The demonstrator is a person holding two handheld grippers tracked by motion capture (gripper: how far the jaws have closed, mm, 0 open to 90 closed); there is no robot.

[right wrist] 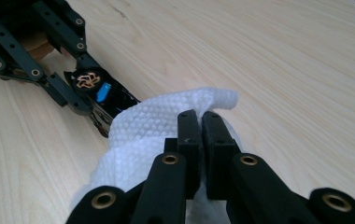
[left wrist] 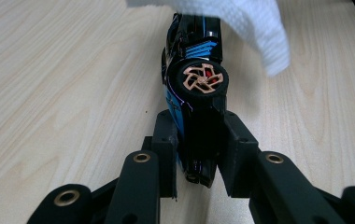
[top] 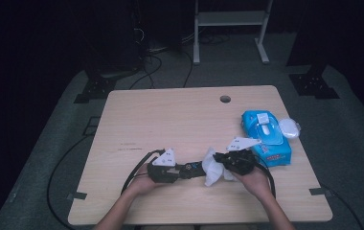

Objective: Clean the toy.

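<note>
No legible text; wipes pack (top: 265, 138) print too small.

Grey carpet (top: 357, 143), white metal frame (top: 230, 19), dark room

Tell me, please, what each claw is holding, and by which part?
Left claw clamps the toy car across its body at one end; right claw pinches a fold of the white wipe.

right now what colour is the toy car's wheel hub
Copper-gold spokes with red behind, on the black-and-blue toy car; clearest in the left gripper view.
</note>
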